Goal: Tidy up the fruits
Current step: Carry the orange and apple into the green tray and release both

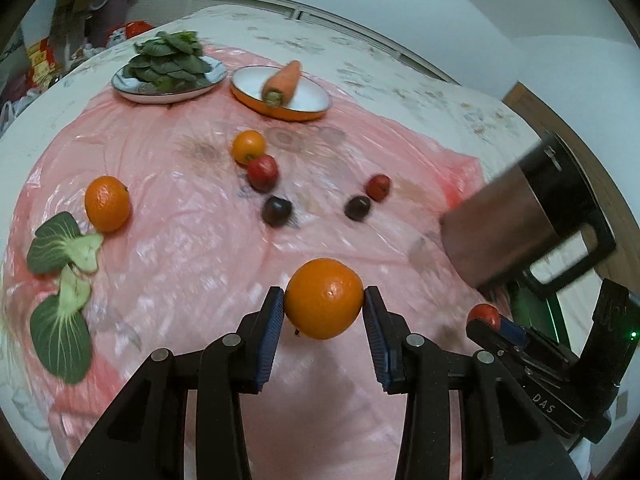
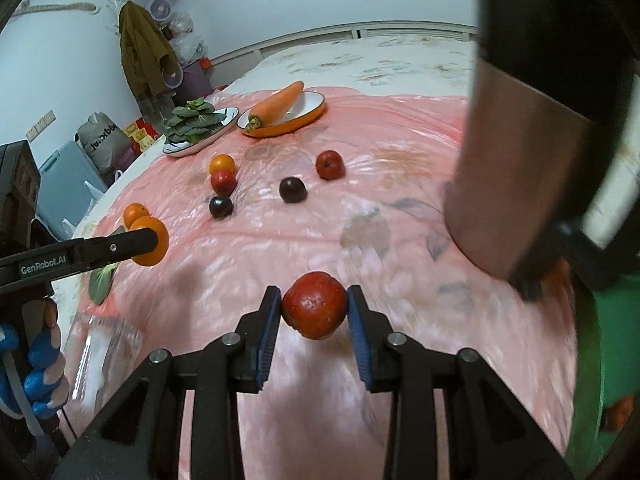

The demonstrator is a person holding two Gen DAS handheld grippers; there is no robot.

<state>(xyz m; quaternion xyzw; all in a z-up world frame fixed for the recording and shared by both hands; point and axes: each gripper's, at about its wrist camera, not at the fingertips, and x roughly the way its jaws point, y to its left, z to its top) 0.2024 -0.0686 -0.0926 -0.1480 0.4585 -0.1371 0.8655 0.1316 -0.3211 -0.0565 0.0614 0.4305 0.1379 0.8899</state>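
A bed covered with a wrinkled pink plastic sheet [image 1: 168, 184] fills both views, with a white wall behind and a brown coat [image 2: 140, 56] hung in the corner. The left gripper [image 1: 324, 312] is closed on a large orange [image 1: 323, 298], whose sides are pressed by the blue pads [image 1: 274, 332]; the fruit is held clear above the sheet, and the gripper is tilted down toward the bed. The right gripper [image 2: 314, 308] is clamped on a red fruit [image 2: 315, 305], pinched between its pads and likewise raised off the sheet, with the fingers angled downward. In the right wrist view the left gripper is seen from the side at the left edge, and a hand in a blue glove [image 2: 40, 368] is seen below it. Farther out on the sheet are left a second orange [image 1: 107, 203], a smaller orange [image 1: 249, 146] touching a red fruit [image 1: 262, 173], two dark plums [image 1: 277, 211] [image 1: 357, 207] and another red fruit [image 1: 378, 187]. Loose green leaves [image 1: 60, 280] lie at the left. At the far side stand a plate of greens [image 1: 168, 68] and an orange-rimmed dish [image 1: 312, 96] bearing a carrot [image 1: 282, 80]. A steel kettle [image 1: 516, 208] is seen at the right.
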